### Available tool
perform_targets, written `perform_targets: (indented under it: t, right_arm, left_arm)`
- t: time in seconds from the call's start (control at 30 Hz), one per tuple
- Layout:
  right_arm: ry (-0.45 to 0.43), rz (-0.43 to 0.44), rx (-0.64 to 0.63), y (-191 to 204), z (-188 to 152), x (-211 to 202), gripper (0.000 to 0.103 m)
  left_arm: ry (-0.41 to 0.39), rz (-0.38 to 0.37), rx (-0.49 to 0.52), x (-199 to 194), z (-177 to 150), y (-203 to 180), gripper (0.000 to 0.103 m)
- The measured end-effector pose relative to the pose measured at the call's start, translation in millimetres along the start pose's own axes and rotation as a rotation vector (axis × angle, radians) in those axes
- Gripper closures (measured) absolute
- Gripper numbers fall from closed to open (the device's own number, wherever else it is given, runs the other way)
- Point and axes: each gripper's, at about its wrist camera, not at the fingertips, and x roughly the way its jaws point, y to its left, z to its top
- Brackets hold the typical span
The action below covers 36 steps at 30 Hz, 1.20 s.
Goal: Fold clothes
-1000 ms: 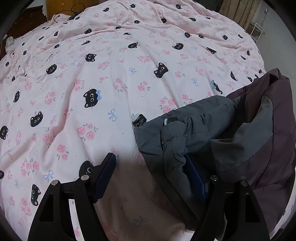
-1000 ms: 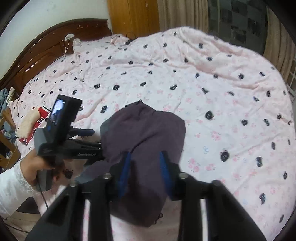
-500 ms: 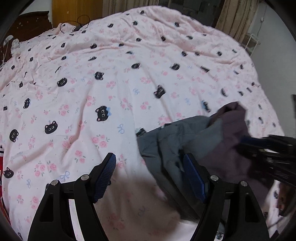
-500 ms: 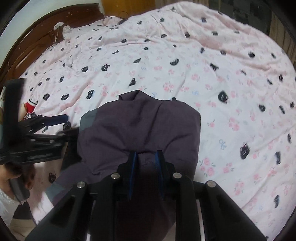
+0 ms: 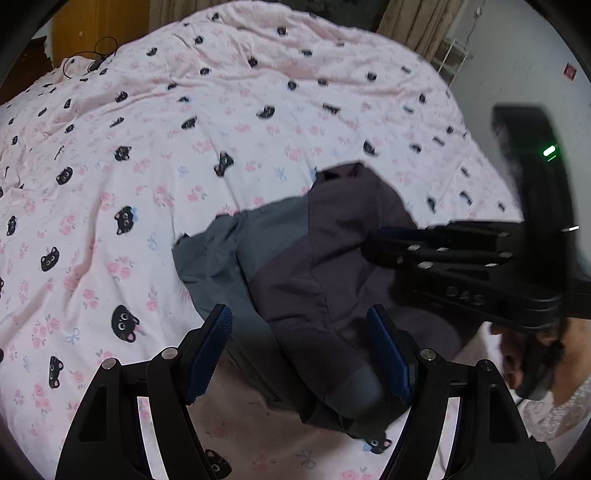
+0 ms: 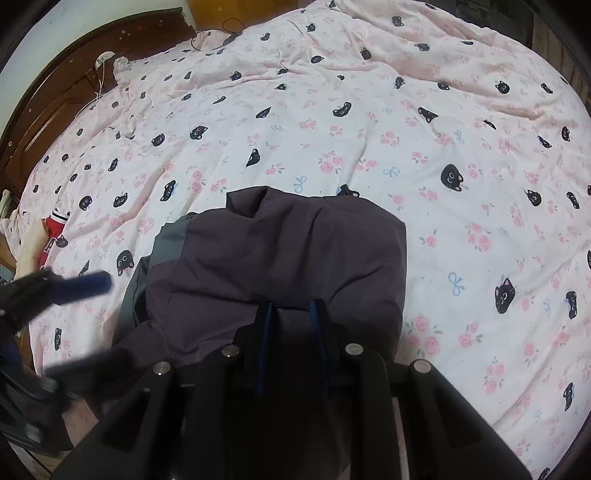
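A dark purple and grey garment (image 5: pixel 325 266) lies bunched on the pink cat-print bedspread (image 5: pixel 155 155) near its front edge. My left gripper (image 5: pixel 299 350) hovers open just above the garment's near grey part, with nothing held between its blue pads. From the right, my right gripper (image 5: pixel 388 236) reaches onto the purple fabric. In the right wrist view the garment (image 6: pixel 280 251) fills the centre, and my right gripper (image 6: pixel 291 317) is shut on a fold at its near edge. My left gripper (image 6: pixel 88 284) shows there as a blur at the left.
A wooden headboard (image 6: pixel 55 96) curves along the far left. Red and white clothes (image 6: pixel 51 236) lie at the bed's left edge. A black cable (image 5: pixel 96 59) rests at the far end. Curtains (image 5: pixel 417 22) and a white rack (image 5: pixel 454 55) stand beyond the bed.
My right gripper's fingers have narrowed onto the purple fabric. My left gripper has let go of the grey edge and pulled back, still open. The garment now lies more folded over.
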Motion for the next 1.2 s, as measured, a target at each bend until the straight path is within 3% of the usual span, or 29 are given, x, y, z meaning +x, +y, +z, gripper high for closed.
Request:
perform_targets:
  t: [0.2,0.3,0.37,0.43,0.53,0.7,0.9,1.2]
  right_arm:
    - [-0.013,-0.005,-0.014,4.8,-2.2,-3.9,0.078]
    - [-0.08,0.027,0.016,4.2,-7.6,-22.7,0.061]
    - [-0.15,-0.023,0.028,4.5,-17.5,-41.9,0.038]
    - [-0.236,-0.078,0.026,5.8,-36.3,-65.9,0.03]
    - [-0.307,-0.133,0.03,4.4,-65.1,-91.4,0.028]
    - [-0.307,-0.226,-0.002,9.0,-110.2,-97.3,0.028]
    - [-0.318,-0.22,-0.027,20.3,-129.6,-93.1,0.028]
    - [-0.294,-0.313,-0.114,55.4,-128.8,-59.9,0.03]
  left_arm:
    - [0.072,0.069,0.028,29.4,-1.7,-1.4,0.026]
    - [0.08,0.088,0.03,32.3,-1.1,1.5,0.015]
    - [0.088,0.087,0.027,33.8,-1.1,3.8,0.013]
    - [0.098,0.077,0.022,35.6,-0.8,6.8,0.013]
    - [0.106,0.076,0.03,37.4,0.1,8.2,0.013]
    - [0.113,0.089,0.046,35.5,1.2,6.9,0.013]
    - [0.129,0.088,0.035,33.6,3.5,11.5,0.013]
    - [0.15,0.101,0.057,37.5,7.6,10.4,0.013]
